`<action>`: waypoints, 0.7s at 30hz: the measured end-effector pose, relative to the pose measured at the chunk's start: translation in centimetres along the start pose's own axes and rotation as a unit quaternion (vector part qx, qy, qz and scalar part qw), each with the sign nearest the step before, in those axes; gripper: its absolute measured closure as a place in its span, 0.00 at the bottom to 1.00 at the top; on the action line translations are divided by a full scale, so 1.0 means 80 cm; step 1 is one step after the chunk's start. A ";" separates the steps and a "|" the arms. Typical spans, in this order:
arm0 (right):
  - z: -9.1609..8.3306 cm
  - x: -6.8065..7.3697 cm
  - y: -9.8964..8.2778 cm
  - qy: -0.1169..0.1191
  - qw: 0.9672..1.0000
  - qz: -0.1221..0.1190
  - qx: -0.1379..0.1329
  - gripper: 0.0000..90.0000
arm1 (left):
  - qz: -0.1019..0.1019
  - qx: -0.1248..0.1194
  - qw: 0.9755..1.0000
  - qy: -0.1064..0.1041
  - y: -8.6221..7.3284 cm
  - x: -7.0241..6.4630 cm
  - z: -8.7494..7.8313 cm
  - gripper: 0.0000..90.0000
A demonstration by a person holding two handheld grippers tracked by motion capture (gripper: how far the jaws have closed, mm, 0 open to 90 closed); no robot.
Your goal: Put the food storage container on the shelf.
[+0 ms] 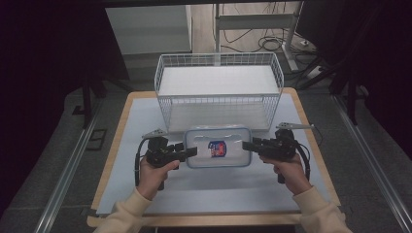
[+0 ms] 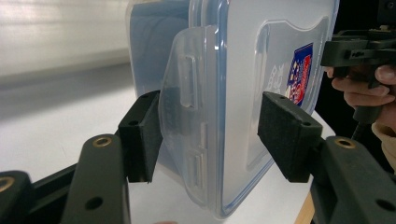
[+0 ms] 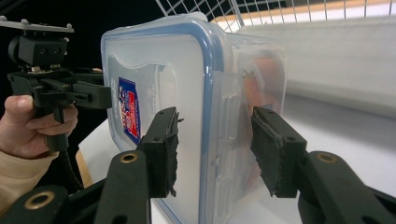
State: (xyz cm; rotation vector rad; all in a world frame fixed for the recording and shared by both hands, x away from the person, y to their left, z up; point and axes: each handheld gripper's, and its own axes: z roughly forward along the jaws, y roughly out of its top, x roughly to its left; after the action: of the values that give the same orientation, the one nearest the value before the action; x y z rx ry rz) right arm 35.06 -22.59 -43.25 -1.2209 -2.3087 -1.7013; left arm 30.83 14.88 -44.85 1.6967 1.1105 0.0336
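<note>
Container held by 2 claws

Container (image 1: pixel 217 148) sits near the counter (image 1: pixel 116 160) middle, just in front of the wire basket (image 1: pixel 218 90). Left claw (image 1: pixel 190 152) clamps its left end, right claw (image 1: pixel 248 145) clamps its right end.

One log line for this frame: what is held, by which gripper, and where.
left gripper: shut on lidded plastic container left end | right gripper: shut on right end | wire basket: behind container
</note>
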 end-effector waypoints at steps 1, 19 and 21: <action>-0.001 0.002 0.003 0.000 1.000 -0.002 -0.001 0.58 | 0.002 -0.003 1.000 -0.001 0.002 -0.001 -0.002 0.46; -0.014 0.022 0.054 0.000 0.999 -0.026 -0.028 0.59 | 0.021 -0.024 0.999 -0.002 0.051 -0.014 -0.022 0.46; -0.016 0.023 0.059 0.001 0.999 -0.028 -0.031 0.59 | 0.024 -0.026 0.999 -0.002 0.057 -0.016 -0.024 0.46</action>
State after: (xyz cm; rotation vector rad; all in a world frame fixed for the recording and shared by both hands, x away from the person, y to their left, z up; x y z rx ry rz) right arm 36.08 -22.13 -38.20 -1.1760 -2.3271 -1.8046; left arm 32.06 15.35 -39.92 1.6754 1.0577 0.0889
